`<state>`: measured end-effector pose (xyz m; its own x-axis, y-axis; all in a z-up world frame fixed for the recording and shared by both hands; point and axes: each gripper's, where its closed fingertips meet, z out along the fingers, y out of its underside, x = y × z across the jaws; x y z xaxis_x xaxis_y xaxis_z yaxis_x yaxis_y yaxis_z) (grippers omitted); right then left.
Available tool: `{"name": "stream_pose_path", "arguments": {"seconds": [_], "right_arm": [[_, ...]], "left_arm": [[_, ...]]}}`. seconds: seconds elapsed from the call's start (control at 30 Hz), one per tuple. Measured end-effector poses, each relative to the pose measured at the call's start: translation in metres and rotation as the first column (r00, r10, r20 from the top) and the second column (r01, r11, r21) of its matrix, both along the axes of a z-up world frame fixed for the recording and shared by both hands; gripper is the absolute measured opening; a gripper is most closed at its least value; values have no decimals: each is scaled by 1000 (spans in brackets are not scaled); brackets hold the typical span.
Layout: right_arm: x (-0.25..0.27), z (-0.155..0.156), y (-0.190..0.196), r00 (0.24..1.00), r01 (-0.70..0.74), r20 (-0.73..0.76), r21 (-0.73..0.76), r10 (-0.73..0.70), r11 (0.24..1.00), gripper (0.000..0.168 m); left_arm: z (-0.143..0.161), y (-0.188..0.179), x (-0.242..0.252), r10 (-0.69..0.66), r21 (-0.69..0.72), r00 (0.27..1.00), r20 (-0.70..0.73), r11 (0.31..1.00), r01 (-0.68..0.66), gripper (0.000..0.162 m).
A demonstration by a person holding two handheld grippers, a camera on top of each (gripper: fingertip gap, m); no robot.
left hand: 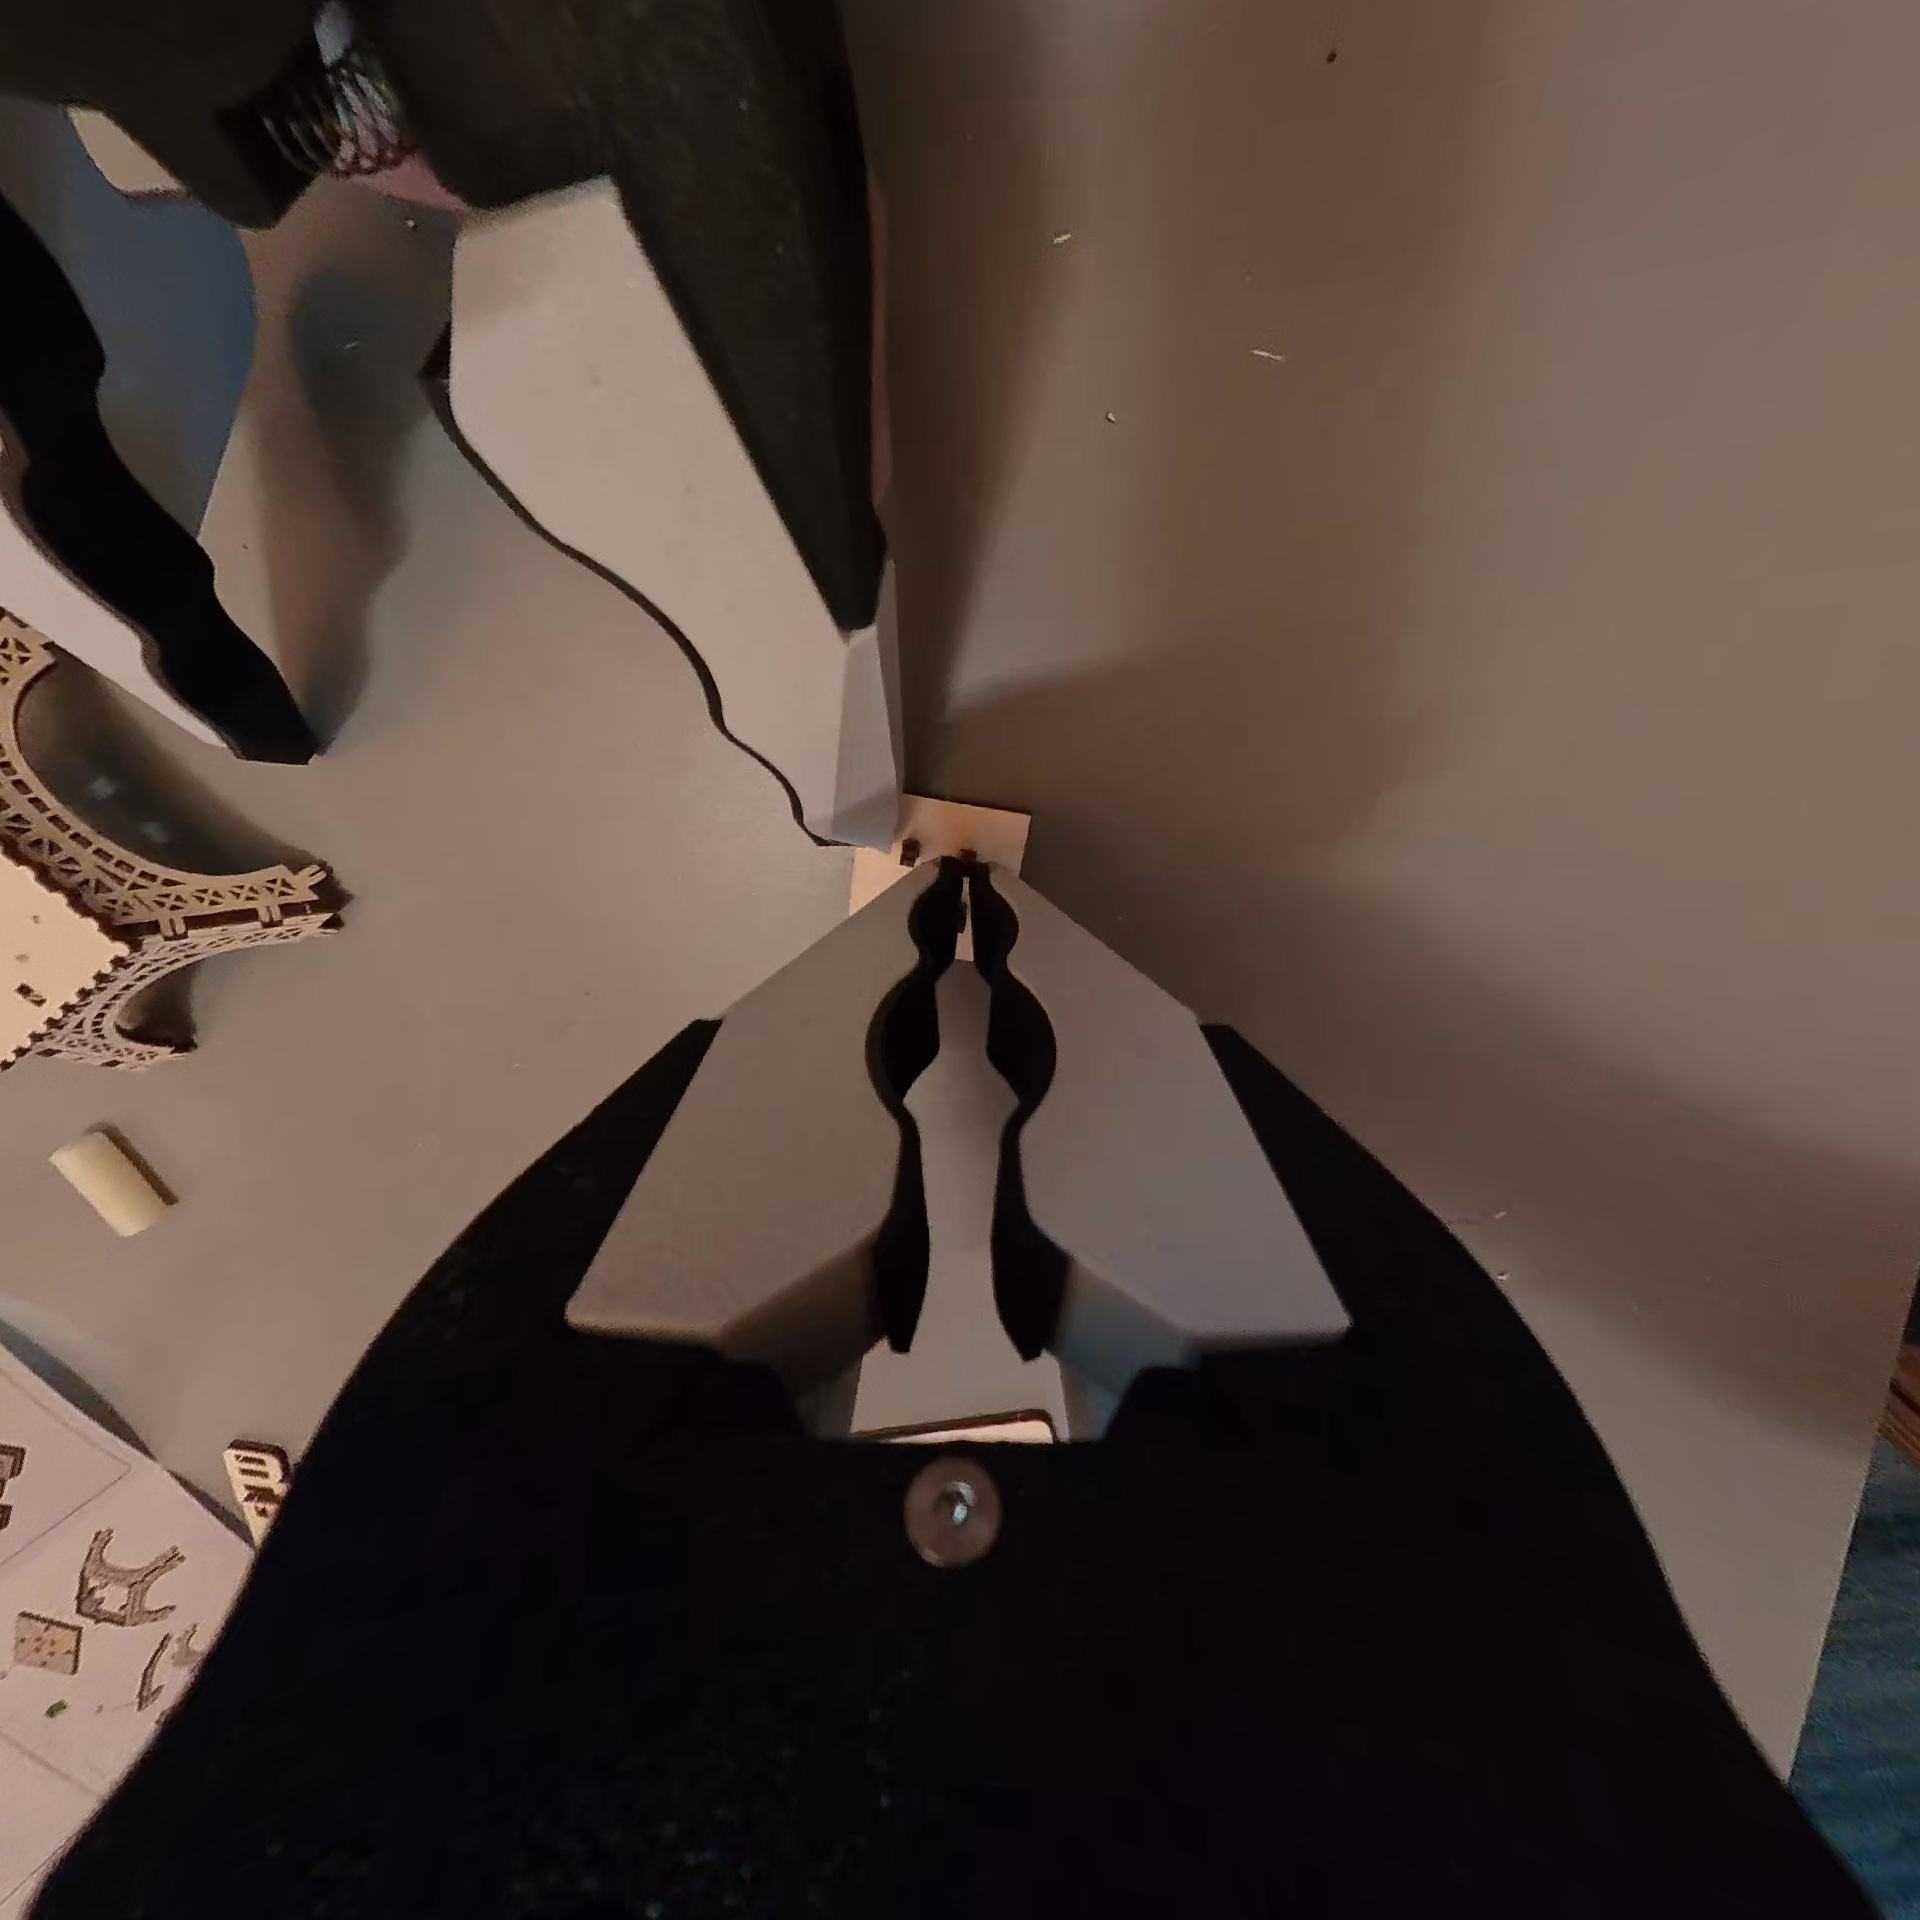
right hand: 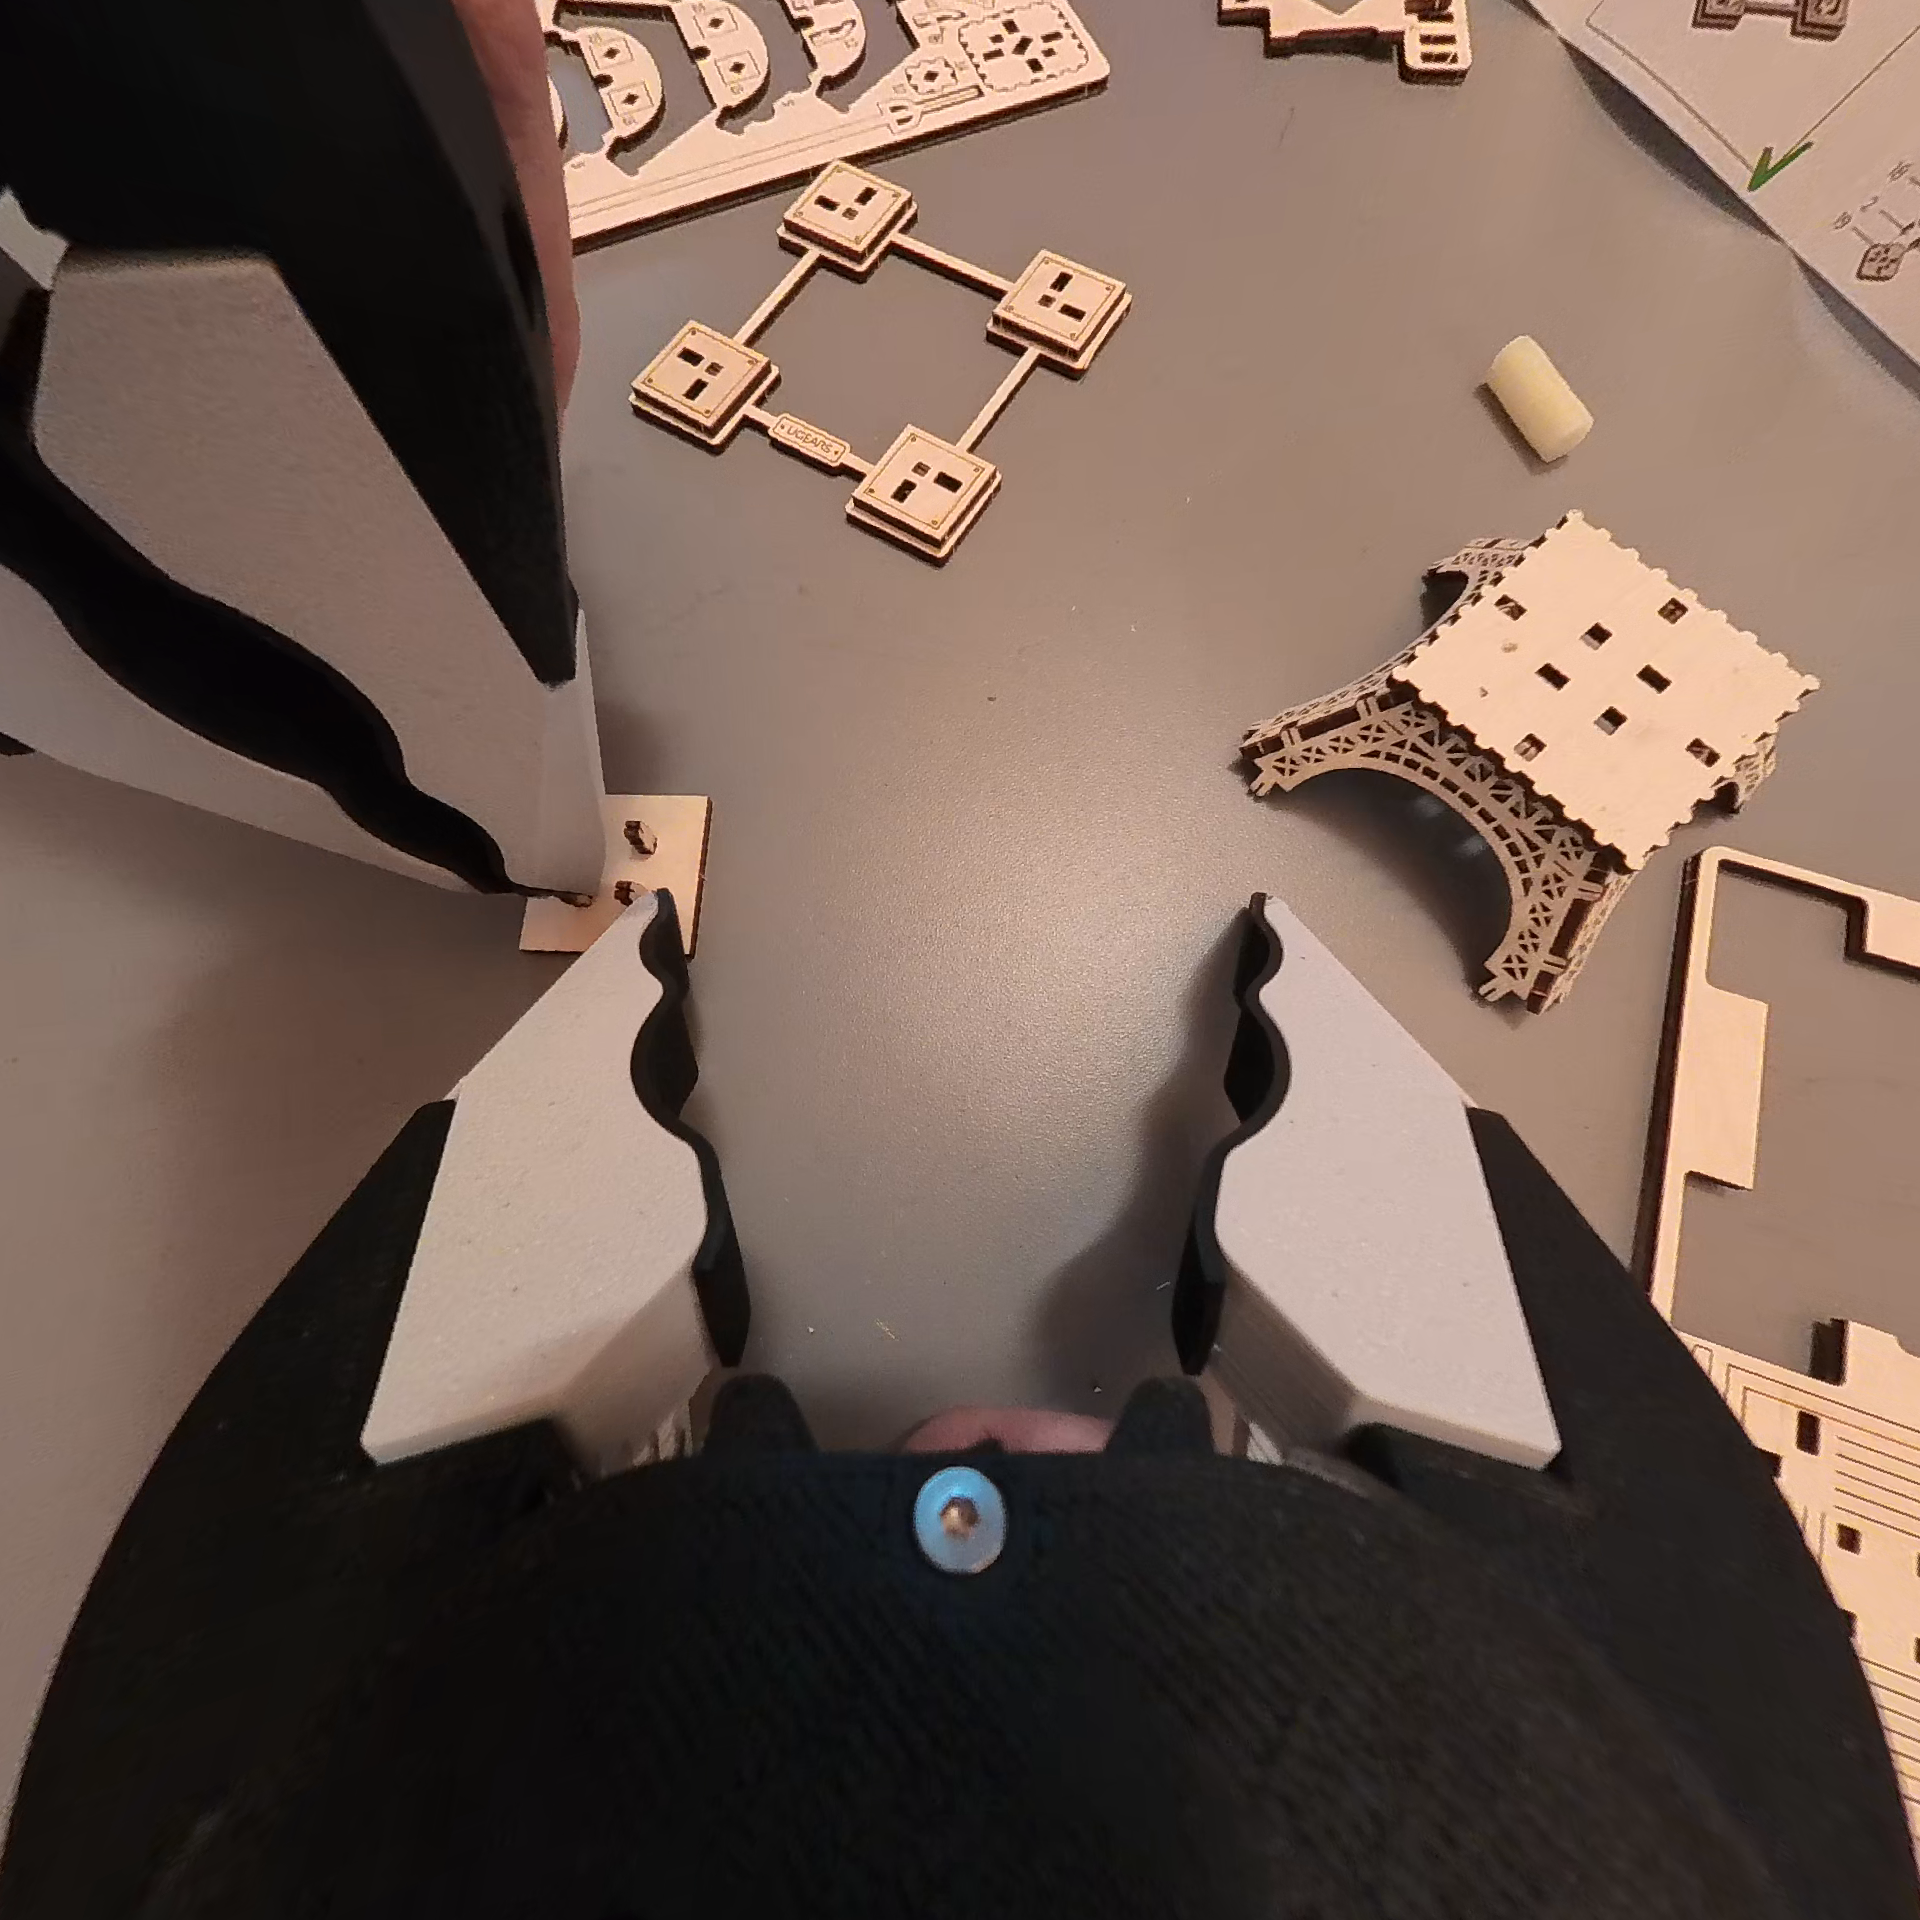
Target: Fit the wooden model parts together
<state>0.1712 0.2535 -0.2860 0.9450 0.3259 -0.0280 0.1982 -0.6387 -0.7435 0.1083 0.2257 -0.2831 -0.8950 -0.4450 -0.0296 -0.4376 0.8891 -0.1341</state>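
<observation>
Engraved lettering sits on a small tag [right hand: 812, 449] on one bar of the wooden sq. frame [right hand: 883, 374]. Tiny nos. are engraved beside cut-outs on the wooden parts sheet [right hand: 831, 104], too small to read. The paper instr. sheet [right hand: 1829, 125] carries a green tick [right hand: 1779, 166] and small printed nos.

Two hand-held grippers, black and grey

The left gripper [left hand: 958, 868] and the right gripper [right hand: 961, 909] have black textured bodies, pale grey wedge fingers [right hand: 561, 1174] with wavy black pads [right hand: 675, 1049], and one silver screw [right hand: 958, 1522].
</observation>
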Motion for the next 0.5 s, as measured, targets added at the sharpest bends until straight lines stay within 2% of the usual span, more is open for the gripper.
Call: {"name": "stream_pose_path", "arguments": {"seconds": [0.3, 0.5], "right_arm": [[0, 0, 0, 1000, 0, 0, 0, 0, 1000, 104], [0, 0, 0, 1000, 0, 0, 0, 0, 1000, 104]], "left_arm": [[0, 1, 0, 18, 22, 1000, -11, 1000, -18, 0], [-1, 0, 1, -29, 79, 1000, -5, 996, 29, 0]]}}
